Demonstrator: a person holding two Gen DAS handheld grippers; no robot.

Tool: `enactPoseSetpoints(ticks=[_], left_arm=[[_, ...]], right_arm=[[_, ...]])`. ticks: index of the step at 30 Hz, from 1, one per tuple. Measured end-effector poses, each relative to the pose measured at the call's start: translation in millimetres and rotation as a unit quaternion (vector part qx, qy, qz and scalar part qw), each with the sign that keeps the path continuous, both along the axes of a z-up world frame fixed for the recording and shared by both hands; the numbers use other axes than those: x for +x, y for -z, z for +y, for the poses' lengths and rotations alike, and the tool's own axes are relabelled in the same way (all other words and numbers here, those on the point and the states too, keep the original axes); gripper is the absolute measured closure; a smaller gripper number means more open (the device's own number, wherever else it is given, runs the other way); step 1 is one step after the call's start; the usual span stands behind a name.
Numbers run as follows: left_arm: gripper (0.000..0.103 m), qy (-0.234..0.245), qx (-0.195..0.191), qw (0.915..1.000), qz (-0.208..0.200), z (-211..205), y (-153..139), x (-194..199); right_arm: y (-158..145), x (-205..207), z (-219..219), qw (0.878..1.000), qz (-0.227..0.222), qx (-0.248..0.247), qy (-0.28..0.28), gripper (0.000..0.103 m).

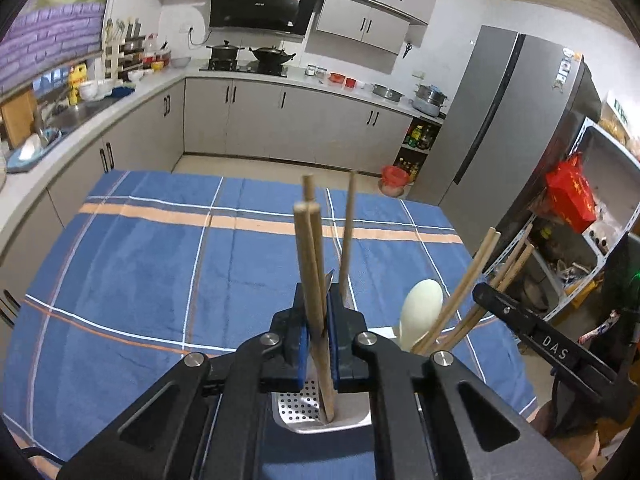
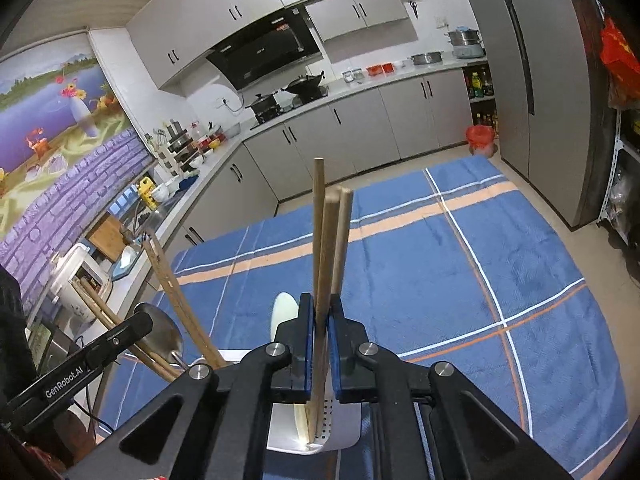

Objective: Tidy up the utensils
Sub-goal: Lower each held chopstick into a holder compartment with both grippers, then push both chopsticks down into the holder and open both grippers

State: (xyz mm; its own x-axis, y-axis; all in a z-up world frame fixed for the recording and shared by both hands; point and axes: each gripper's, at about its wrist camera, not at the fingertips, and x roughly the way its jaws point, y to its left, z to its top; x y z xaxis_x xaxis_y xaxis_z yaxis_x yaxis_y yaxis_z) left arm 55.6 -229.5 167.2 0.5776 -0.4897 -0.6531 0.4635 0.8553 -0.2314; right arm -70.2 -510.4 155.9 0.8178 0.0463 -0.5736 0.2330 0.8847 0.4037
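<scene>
My left gripper [image 1: 319, 306] is shut on a bundle of wooden chopsticks [image 1: 306, 248] that stand upright in a perforated steel utensil holder [image 1: 296, 406] on the blue checked tablecloth [image 1: 160, 260]. One more chopstick [image 1: 347, 232] stands just behind the pads. A white spoon [image 1: 422, 308] leans in the holder to the right. My right gripper [image 2: 320, 312] is shut on another bundle of chopsticks [image 2: 332, 240], whose lower ends sit in the holder [image 2: 344, 424]. In the right wrist view, the white spoon [image 2: 284, 312] and a metal spoon [image 2: 160, 328] show at the left.
The other gripper's black arm [image 1: 532, 328] crosses at the right; in the right wrist view the left one [image 2: 92, 364] crosses at lower left. Kitchen counters [image 1: 132, 92], a stove with pots [image 1: 248, 60] and a grey fridge [image 1: 500, 120] ring the table.
</scene>
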Motion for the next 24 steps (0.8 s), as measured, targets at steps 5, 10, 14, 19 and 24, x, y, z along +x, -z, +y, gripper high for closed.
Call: enactPoseSetpoints(ticks=[5, 10, 14, 19, 24], left_arm=[[0.096, -0.001, 0.025, 0.9995, -0.019, -6.2, -9.0, -10.7], [0.096, 0.004, 0.041, 0.9984, -0.038, -11.3, -14.4, -21.2], [0.096, 0.009, 0.048, 0.9972, -0.057, -13.0, -17.4, -28.3], [0.096, 0.012, 0.053, 0.9961, -0.069, -14.3, -18.8, -32.4], [0.096, 0.015, 0.053, 0.9962, -0.067, -14.1, -17.7, -31.7]], right_arm=[[-17.2, -7.9, 10.1, 1.000, -0.017, -0.025, -0.003, 0.096], [-26.0, -11.3, 22.2, 0.998, -0.025, -0.047, -0.013, 0.096], [-29.8, -13.3, 30.4, 0.998, -0.030, -0.059, -0.015, 0.096], [-31.8, -13.5, 33.9, 0.997, -0.033, -0.066, -0.014, 0.096], [-31.2, -13.5, 34.5, 0.997, -0.032, -0.067, -0.011, 0.095]])
